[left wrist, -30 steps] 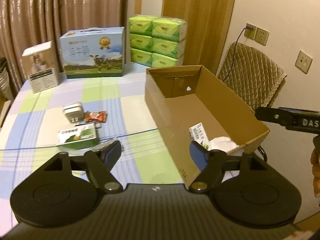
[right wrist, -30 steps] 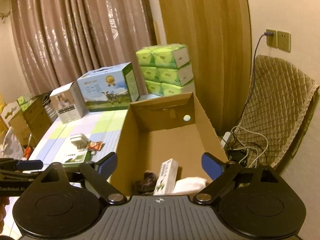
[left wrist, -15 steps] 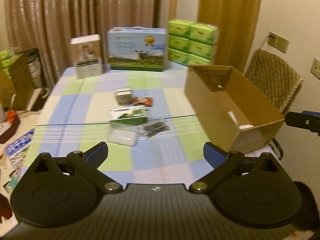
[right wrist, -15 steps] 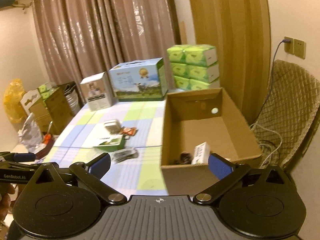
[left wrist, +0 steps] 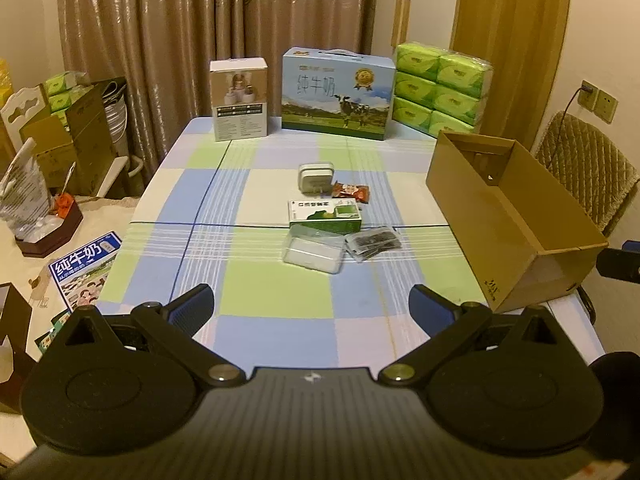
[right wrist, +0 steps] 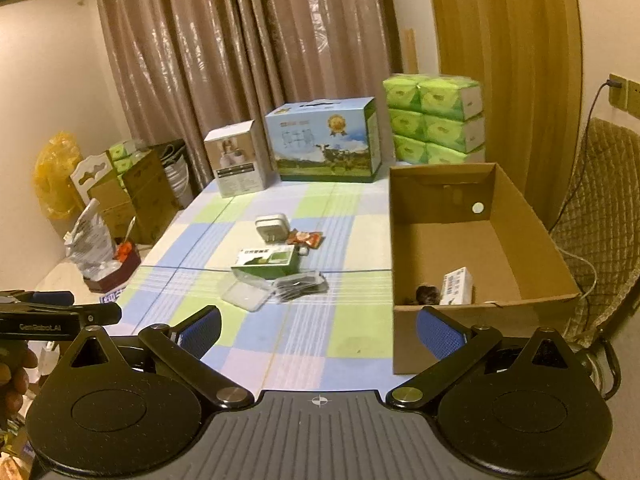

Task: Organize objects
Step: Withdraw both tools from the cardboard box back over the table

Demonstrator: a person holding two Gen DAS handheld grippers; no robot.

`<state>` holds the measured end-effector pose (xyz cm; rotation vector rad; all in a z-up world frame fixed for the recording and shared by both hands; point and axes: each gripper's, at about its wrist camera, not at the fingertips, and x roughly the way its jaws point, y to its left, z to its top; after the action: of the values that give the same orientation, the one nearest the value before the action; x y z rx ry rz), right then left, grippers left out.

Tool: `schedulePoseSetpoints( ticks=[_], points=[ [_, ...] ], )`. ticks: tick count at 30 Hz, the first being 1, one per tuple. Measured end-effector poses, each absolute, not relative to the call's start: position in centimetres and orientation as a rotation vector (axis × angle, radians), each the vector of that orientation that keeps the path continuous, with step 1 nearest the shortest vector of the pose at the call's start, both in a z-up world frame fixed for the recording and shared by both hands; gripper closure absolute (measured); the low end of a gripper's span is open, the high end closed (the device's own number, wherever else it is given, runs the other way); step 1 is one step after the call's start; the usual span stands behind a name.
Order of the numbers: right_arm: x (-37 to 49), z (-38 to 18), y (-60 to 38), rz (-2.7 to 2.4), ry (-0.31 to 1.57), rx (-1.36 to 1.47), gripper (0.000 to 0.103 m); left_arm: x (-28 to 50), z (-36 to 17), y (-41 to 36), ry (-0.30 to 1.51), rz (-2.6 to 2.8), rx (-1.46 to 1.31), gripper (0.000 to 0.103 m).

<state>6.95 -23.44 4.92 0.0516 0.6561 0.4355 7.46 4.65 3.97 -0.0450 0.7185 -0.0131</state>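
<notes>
An open cardboard box (left wrist: 516,216) (right wrist: 476,236) stands at the table's right edge; inside lie a small white carton (right wrist: 456,286) and a dark lump (right wrist: 426,294). In the table's middle lie a white plug adapter (left wrist: 316,178) (right wrist: 272,227), a red snack packet (left wrist: 351,192) (right wrist: 306,237), a green-and-white box (left wrist: 325,214) (right wrist: 267,261), a clear plastic case (left wrist: 314,254) (right wrist: 244,294) and a dark packet (left wrist: 374,243) (right wrist: 300,286). My left gripper (left wrist: 312,310) hangs open over the near table edge, empty. My right gripper (right wrist: 318,330) is open and empty, near the box's front corner.
At the back of the checked tablecloth (left wrist: 276,296) stand a white carton (left wrist: 239,100), a blue milk carton (left wrist: 336,94) and stacked green tissue packs (left wrist: 440,88). A padded chair (left wrist: 584,176) is to the right. Boxes and bags (left wrist: 60,136) crowd the left side.
Both grippers have drawn back from the cardboard box and swung left, so the whole table shows. Both sets of jaws stand wider than a second ago.
</notes>
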Motion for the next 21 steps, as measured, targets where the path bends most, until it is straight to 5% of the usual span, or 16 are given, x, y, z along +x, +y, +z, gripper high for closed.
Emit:
schedulePoseSetpoints(
  ticks=[21],
  points=[
    [7.0, 3.2, -21.3, 0.463, 0.684, 0.041, 0.002, 7.7, 2.5, 6.1, 0.743, 0.007, -0.066, 0.001]
  ],
)
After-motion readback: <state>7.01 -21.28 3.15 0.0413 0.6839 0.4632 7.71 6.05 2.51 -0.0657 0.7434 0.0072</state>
